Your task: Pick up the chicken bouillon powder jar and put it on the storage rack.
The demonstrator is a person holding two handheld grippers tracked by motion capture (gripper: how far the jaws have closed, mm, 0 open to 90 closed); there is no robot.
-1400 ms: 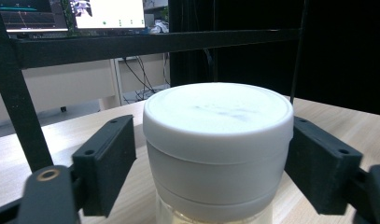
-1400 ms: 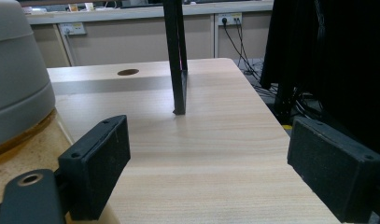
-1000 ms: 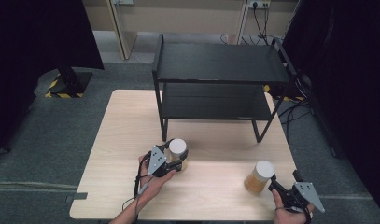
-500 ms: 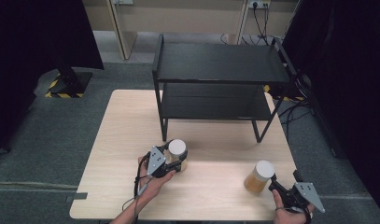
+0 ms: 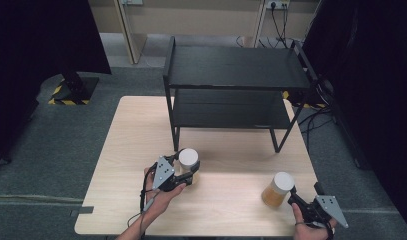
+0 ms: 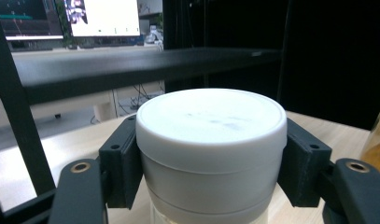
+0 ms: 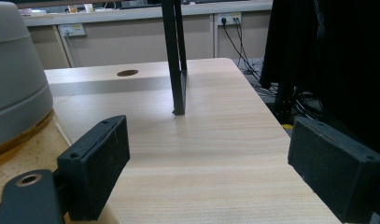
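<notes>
While left claw (image 5: 187,172) grips jar (image 5: 188,159), table (image 5: 231,145) beyond bare.

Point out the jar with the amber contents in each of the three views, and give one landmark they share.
High view: the amber jar stands at lower right on the table, just beyond the right tongs.
Left gripper view: a sliver of it at the right edge.
Right gripper view: close up at the far left, outside the open jaws.
Shared landmark: the black shelf rack.
</notes>
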